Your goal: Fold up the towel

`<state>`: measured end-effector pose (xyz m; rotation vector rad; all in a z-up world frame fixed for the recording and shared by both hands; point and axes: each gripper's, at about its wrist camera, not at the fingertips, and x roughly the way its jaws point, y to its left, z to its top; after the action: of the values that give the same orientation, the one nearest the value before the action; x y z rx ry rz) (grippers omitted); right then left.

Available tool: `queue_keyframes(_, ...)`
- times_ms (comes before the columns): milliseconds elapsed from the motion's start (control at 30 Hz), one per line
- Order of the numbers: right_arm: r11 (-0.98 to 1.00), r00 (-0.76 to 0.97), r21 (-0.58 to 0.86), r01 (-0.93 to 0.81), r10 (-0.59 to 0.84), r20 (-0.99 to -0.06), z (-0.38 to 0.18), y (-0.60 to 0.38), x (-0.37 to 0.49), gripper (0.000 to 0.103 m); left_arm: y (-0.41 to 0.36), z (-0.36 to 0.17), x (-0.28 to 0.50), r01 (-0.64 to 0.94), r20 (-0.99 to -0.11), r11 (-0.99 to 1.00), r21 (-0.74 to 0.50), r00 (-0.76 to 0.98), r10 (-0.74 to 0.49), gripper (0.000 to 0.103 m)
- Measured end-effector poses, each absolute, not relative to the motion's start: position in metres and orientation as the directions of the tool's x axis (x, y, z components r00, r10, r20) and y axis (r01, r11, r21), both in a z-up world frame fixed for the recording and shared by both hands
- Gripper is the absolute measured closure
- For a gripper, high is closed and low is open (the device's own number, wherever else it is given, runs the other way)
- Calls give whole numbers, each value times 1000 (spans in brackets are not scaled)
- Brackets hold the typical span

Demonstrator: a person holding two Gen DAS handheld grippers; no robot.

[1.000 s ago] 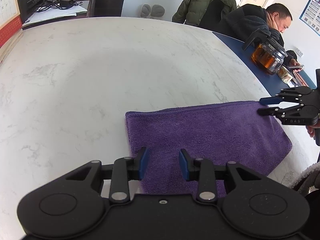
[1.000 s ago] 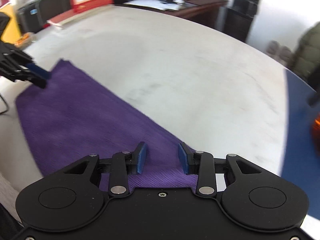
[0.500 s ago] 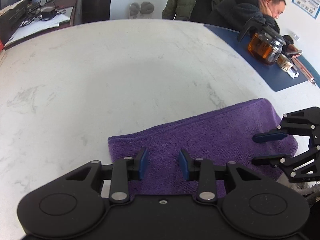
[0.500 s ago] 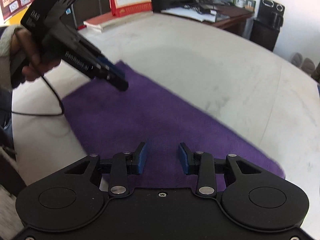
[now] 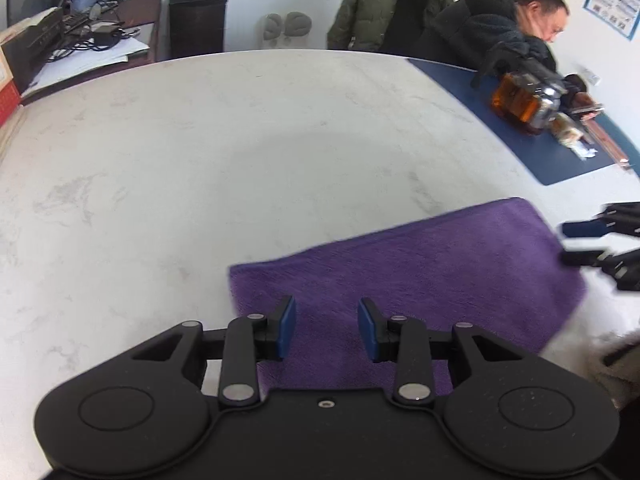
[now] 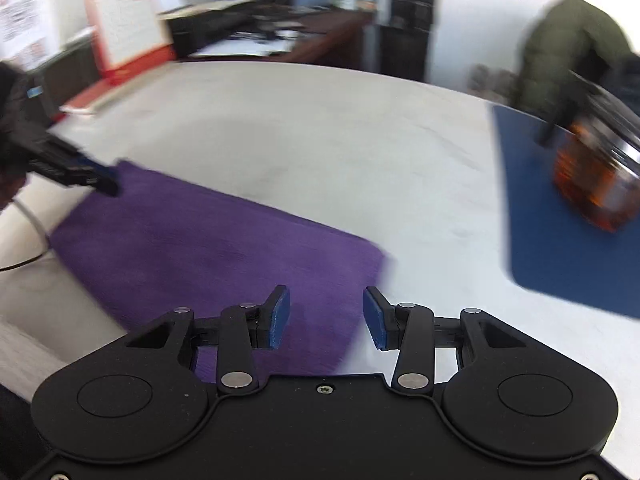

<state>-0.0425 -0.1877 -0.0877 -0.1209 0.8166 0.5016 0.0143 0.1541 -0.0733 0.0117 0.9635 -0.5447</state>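
A purple towel (image 5: 400,276) lies flat as a rectangle on the white marble table (image 5: 200,160). My left gripper (image 5: 326,320) hovers over its near left corner, open, with nothing between the blue pads. At the right edge of the left wrist view my right gripper (image 5: 564,243) floats by the towel's right end. In the right wrist view the towel (image 6: 208,256) spreads to the left, and my right gripper (image 6: 326,312) hangs above its near right corner. Its jaws are opening and hold nothing. My left gripper (image 6: 106,184) shows at the towel's far left corner.
A blue mat (image 5: 516,148) lies at the table's right side with a glass teapot of amber tea (image 5: 520,108) on it. A person in a dark jacket (image 5: 492,36) sits behind it. A red desk calendar (image 6: 124,28) stands at the far left edge.
My right gripper has swung right, from the towel's middle to its right end, and its jaws have widened. The left gripper shifted a little. The towel has stayed flat.
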Motion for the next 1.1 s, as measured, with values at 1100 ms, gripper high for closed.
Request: queue_keyframes(1100, 854, 470, 148, -500, 410, -781, -74, -171, -32, 50, 124, -79, 1, 439, -826, 887, -143, 441, -351, 63)
